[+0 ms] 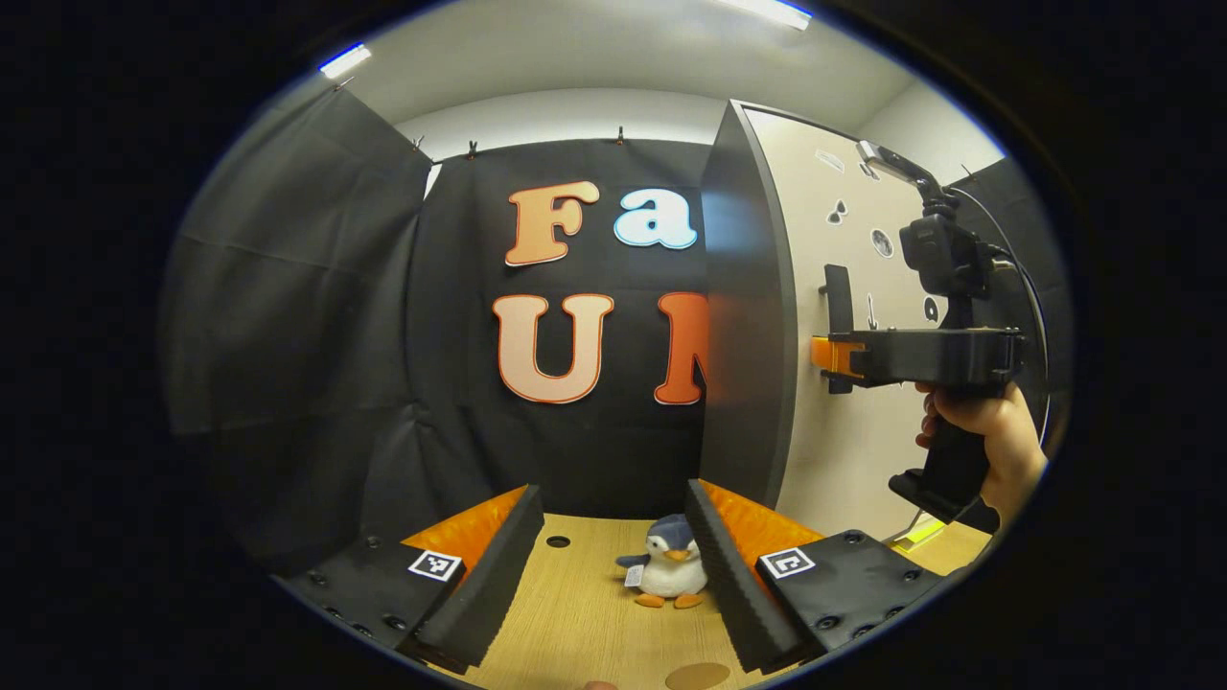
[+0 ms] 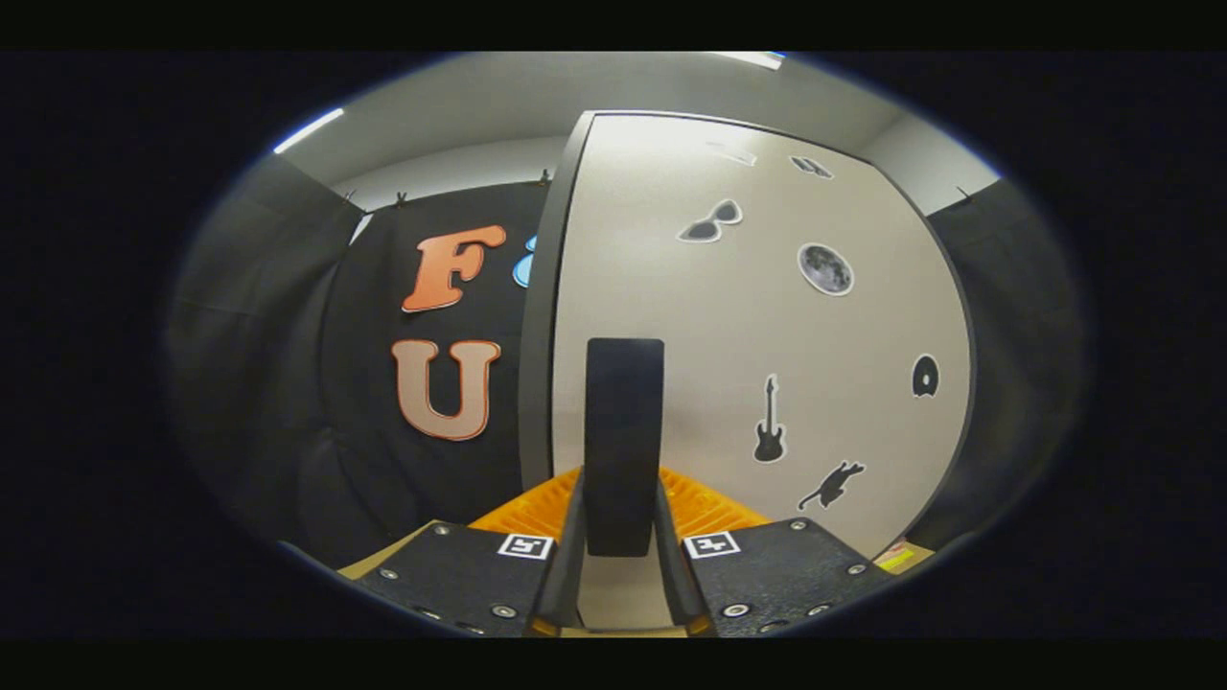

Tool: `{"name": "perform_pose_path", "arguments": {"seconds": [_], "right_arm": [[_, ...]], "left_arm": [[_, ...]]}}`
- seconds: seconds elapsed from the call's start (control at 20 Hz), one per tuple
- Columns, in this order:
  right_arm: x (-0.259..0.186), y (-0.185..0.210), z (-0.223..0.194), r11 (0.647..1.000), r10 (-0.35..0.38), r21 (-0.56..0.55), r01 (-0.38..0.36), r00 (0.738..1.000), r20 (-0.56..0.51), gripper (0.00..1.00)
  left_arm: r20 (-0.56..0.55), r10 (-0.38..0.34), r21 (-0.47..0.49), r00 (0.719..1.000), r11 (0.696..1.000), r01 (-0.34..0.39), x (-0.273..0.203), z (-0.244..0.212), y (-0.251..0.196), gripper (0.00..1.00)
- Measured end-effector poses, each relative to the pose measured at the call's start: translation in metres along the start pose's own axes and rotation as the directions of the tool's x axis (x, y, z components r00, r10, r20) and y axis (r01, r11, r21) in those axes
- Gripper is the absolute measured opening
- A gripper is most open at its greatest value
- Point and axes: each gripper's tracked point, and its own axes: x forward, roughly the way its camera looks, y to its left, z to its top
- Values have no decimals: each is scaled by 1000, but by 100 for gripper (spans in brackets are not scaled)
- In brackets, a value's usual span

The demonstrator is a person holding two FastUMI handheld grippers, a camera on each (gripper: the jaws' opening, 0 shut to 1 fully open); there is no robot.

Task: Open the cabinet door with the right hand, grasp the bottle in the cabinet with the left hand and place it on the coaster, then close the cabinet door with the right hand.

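Observation:
A tall cabinet with a dark side (image 1: 748, 316) stands on the right. Its white, sticker-covered door (image 2: 729, 335) looks flush with the cabinet, hiding what is inside. The right gripper (image 2: 621, 498) is shut on the door's black vertical handle (image 2: 623, 422). In the left gripper view, a hand (image 1: 992, 436) holds that right gripper (image 1: 832, 355) at the handle (image 1: 839, 297). My left gripper (image 1: 612, 498) hangs open over the wooden table (image 1: 575, 613), left of the cabinet. A round tan coaster (image 1: 697, 676) lies on the table at the near edge, between its fingers.
A small plush penguin (image 1: 666, 575) sits on the table between the left gripper's fingers, near the cabinet's corner. A small dark hole (image 1: 558, 541) marks the tabletop. A yellow item (image 1: 920, 530) lies at the cabinet's foot. Black cloth walls close in the back and left.

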Motion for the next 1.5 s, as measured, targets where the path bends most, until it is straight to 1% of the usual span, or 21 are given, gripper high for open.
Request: {"name": "perform_pose_path", "arguments": {"seconds": [0.25,0.4,0.6,0.7,0.75,0.9,1.05,1.2,1.25,1.3,1.35,1.4,1.5], "right_arm": [[-1,0,0,1000,-9,-7,9,1000,1,29],[-3,0,0,1000,-15,7,15,1000,9,24],[-7,0,1,1000,-17,26,16,1000,18,24],[-9,0,2,999,-23,28,23,1000,19,24],[-12,-1,3,999,-33,29,32,999,21,22],[-23,-4,5,997,-65,36,63,997,37,22],[-34,-7,7,997,-71,31,69,997,43,22],[-38,-10,6,997,-62,41,60,997,38,19],[-41,-11,7,998,-58,35,57,997,42,21],[-42,-12,7,998,-54,29,52,998,40,22],[-43,-14,7,999,-46,26,45,998,35,19],[-45,-14,6,999,-37,29,37,999,32,21],[-50,-15,7,999,-23,27,22,999,37,22]], "left_arm": [[-17,18,-7,1000,1000,-18,-1,-5,4,97],[-22,21,-3,1000,1000,-21,-11,-8,13,97],[-26,21,0,999,1000,-21,-9,-10,18,97],[-35,9,2,999,1000,-9,-7,-12,19,97],[-39,3,4,999,1000,-3,-6,-14,19,99],[-41,-21,18,999,1000,22,-8,-15,16,97],[-28,-43,7,999,999,44,-12,-11,9,97],[-13,-60,-11,998,998,59,-11,-5,-1,97],[-8,-61,-10,998,998,61,-13,-4,-4,97],[-1,-59,-5,998,998,59,-14,-1,-5,95],[3,-54,-3,999,999,54,-13,0,-7,99],[3,-53,-6,999,999,53,-13,-1,-11,97],[-6,-48,-23,999,999,47,-17,-3,-17,97]]}}
